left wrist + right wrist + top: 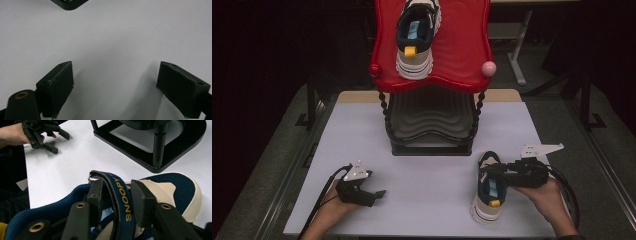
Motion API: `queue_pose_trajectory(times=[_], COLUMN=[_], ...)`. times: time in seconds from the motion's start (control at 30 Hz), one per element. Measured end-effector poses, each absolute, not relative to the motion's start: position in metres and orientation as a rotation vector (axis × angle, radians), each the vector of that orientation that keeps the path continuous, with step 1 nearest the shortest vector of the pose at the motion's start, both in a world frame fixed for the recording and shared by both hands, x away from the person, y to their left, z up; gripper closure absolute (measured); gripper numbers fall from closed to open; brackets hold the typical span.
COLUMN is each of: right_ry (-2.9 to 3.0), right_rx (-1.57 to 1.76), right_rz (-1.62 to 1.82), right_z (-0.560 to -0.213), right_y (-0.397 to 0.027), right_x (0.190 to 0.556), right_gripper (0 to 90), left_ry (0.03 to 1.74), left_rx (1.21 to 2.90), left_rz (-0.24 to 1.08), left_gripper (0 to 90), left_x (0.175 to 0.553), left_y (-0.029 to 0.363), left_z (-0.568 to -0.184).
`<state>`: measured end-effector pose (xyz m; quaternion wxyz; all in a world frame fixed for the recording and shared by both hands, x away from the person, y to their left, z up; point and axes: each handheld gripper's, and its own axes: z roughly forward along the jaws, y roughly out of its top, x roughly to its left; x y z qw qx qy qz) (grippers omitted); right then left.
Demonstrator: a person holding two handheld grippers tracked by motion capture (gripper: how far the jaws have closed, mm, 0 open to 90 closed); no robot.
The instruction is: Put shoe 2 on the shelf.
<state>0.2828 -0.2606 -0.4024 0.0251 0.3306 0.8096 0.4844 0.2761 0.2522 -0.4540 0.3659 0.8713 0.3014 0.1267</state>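
Observation:
A navy and cream shoe (pixel 489 192) with a yellow heel tab lies on the white table at the right, toe pointing away from me. My right gripper (pixel 492 172) reaches over it from the right. In the right gripper view its jaws (pixel 117 195) are shut on the shoe's navy strap (pixel 121 202) lettered SNOOPY, one pad on each side. A matching shoe (pixel 416 37) stands on the red top shelf (pixel 462 50) of the rack. My left gripper (pixel 377 195) rests on the table at the left, open (pixel 115 85) with bare table between its pads.
The rack's black base (pixel 140 157) and lower shelf stand mid-table just beyond the held shoe. A pink ball (pixel 488 68) caps the red shelf's right corner. White table surface (pixel 432 170) stretches between the two grippers. Dark floor surrounds the table.

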Motion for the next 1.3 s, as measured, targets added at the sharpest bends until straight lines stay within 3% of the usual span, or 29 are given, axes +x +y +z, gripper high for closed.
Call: queue_pose_trajectory(times=[0.33,0.6,1.3], right_ry=[2.461,2.383,2.226], right_rx=[1.019,1.002,0.846], right_rz=[1.525,1.597,1.681], right_z=[-0.396,-0.378,-0.28], right_y=[-0.269,-0.284,-0.309], right_x=[0.282,0.285,0.307], right_gripper=[73.1,73.7,73.9], left_ry=[0.775,0.775,0.775], left_rx=[2.24,2.242,2.24], left_rz=[0.325,0.327,0.328], left_gripper=[13.0,13.0,13.0], left_x=[0.276,0.276,0.276], left_y=[0.252,0.252,0.252], left_z=[-0.454,-0.454,-0.454])
